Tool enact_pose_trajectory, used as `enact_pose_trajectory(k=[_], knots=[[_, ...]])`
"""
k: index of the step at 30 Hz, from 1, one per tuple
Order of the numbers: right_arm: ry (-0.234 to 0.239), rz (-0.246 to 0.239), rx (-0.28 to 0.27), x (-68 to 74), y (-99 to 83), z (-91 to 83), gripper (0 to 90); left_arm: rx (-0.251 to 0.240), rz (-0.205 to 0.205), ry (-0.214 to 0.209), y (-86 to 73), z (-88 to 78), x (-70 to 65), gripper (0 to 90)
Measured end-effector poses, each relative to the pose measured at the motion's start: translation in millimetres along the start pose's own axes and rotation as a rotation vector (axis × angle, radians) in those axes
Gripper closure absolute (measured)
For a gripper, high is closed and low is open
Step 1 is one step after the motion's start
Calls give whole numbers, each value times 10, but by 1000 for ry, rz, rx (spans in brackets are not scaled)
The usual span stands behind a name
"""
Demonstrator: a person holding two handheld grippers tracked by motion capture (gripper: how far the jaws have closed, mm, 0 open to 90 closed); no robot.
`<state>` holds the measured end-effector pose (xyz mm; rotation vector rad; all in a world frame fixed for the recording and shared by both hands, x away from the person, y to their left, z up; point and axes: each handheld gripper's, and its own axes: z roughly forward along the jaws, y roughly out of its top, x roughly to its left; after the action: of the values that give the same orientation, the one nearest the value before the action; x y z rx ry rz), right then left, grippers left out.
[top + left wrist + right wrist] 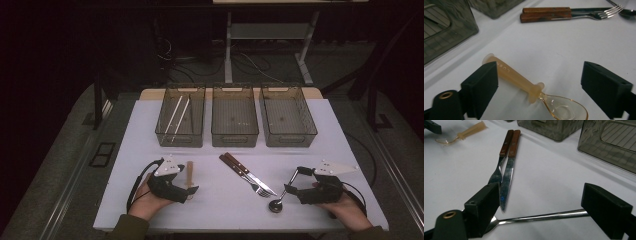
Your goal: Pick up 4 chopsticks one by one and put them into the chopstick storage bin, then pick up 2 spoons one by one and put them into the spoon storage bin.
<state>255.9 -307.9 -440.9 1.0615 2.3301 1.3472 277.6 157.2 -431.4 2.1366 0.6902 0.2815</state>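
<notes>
Both spread wide, the left hand-held gripper (540, 82) straddles a light, probably slippery plastic spoon (529, 86), best pinched at its thick handle, while the right hand-held gripper (540, 205) straddles a stiff metal spoon (541, 216) beside the fork (500, 162).

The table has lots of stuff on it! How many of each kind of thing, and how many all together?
Clear grey plastic bins: 3
Spoons: 2, an amber plastic spoon and a shiny metal spoon
Wooden-handled forks: 1
Wooden-handled knives: 1
White chopsticks in the left bin: 2
Total: 9
</notes>
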Motion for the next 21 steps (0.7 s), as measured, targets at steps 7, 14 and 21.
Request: enact_pose_trajectory(k=[7, 14, 21], knots=[[17, -11, 23, 20, 0, 46, 152, 10, -23, 39, -1, -38, 71, 314], [14, -13, 33, 27, -5, 57, 153, 12, -55, 84, 14, -81, 161, 570], [10, -28, 44, 32, -6, 62, 153, 58, -72, 10, 1, -74, 156, 825]])
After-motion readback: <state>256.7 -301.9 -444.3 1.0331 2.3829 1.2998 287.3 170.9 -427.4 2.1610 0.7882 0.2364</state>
